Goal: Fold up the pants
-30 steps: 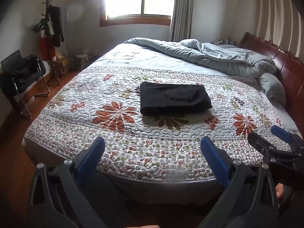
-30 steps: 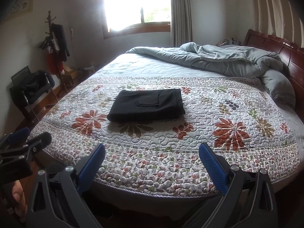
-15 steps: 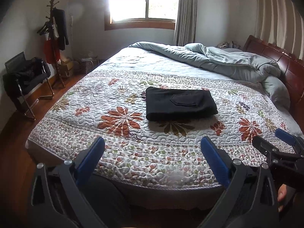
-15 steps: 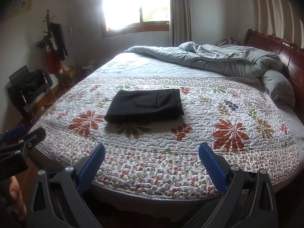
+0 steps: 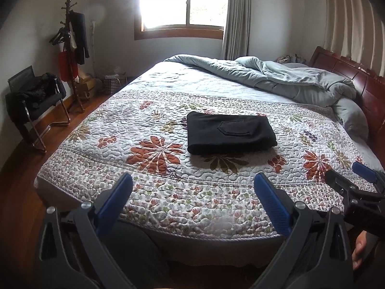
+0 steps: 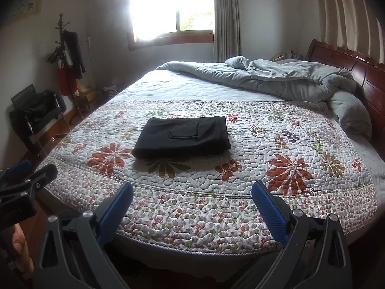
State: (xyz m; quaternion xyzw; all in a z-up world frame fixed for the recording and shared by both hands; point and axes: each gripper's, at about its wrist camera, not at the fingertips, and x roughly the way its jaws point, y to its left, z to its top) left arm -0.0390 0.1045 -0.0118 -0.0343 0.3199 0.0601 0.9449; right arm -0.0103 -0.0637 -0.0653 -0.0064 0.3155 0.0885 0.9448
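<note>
Black pants (image 5: 229,132) (image 6: 182,137) lie folded into a flat rectangle on the flowered quilt (image 5: 168,187) (image 6: 264,180), a back pocket facing up. My left gripper (image 5: 192,187) stands open at the foot of the bed, well short of the pants, nothing between its blue pads. My right gripper (image 6: 192,197) is open too, equally far back and empty. Each gripper shows at the edge of the other's view: the right gripper (image 5: 349,180) in the left wrist view, the left gripper (image 6: 26,173) in the right wrist view.
A rumpled grey duvet (image 5: 276,79) lies at the head of the bed against a dark wooden headboard (image 5: 356,79). Left of the bed stand a black chair (image 5: 36,101) with clothes and a coat stand (image 5: 72,48) on the wooden floor. A bright window (image 5: 182,2) faces me.
Both grippers have drawn back and up from the bed, so the pants look farther off. The pants have not moved and both grippers stay open.
</note>
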